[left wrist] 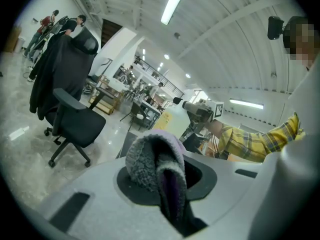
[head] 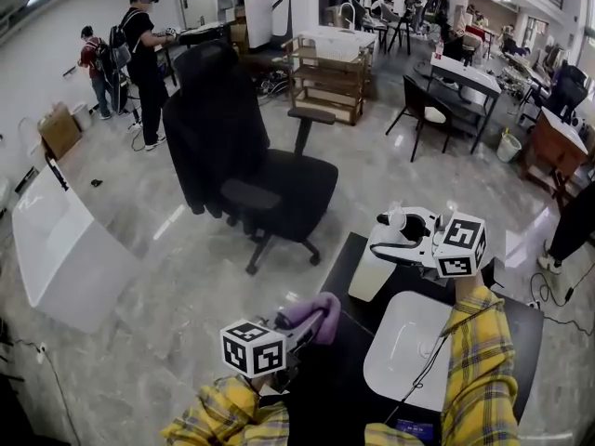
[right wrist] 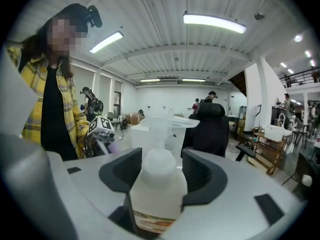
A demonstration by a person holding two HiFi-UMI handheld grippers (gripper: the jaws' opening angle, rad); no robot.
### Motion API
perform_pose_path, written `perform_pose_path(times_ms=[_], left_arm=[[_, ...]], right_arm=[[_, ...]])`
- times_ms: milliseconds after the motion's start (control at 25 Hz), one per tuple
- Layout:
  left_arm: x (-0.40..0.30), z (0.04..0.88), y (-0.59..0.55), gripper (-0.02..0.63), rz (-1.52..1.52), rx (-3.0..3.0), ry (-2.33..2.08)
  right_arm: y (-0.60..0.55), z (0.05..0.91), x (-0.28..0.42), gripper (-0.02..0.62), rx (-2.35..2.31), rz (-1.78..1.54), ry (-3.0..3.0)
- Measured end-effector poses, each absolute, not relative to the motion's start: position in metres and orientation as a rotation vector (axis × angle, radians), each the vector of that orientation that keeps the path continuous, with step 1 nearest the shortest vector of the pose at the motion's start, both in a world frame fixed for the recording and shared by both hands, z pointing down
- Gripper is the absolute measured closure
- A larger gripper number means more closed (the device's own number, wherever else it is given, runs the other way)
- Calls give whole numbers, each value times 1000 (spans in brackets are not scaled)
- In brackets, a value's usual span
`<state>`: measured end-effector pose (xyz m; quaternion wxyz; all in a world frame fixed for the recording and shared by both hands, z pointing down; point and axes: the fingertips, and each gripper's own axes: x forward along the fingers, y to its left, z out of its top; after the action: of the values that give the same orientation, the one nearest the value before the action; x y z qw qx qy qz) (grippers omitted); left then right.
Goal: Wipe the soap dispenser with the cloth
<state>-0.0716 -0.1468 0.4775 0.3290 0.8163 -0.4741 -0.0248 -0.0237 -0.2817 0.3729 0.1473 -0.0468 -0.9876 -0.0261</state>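
Note:
A white soap dispenser [head: 372, 272] with a pump head is at the near edge of the black table [head: 346, 258]. My right gripper [head: 398, 242] is closed round its upper part. In the right gripper view the bottle [right wrist: 157, 184] fills the gap, and both pads [right wrist: 196, 171] press on its shoulders. My left gripper [head: 311, 325] is lower and to the left, shut on a bunched purple and grey cloth [head: 314, 309]. The cloth [left wrist: 150, 159] bulges out between the left jaws. It hangs apart from the dispenser [left wrist: 172, 120], which the left gripper view shows further ahead.
A white basin [head: 409, 347] lies on the black table just right of the cloth. A black office chair [head: 251, 170] with a jacket over it stands ahead on the floor. A white tub [head: 65, 249] is at the left. Several people, shelves and desks fill the background.

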Motion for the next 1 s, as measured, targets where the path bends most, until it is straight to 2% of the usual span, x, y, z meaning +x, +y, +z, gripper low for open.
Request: perform_pose_path(times_ms=[280,1000], left_arm=[[-70,479,-151,557,-61,2136,-1238],[-48,472,-169,557,-59,2204,-1166]], right_arm=[[-276,373,-26,411,-142,-118,-2828],[-294,374,-17,414,550,-54,-2801]])
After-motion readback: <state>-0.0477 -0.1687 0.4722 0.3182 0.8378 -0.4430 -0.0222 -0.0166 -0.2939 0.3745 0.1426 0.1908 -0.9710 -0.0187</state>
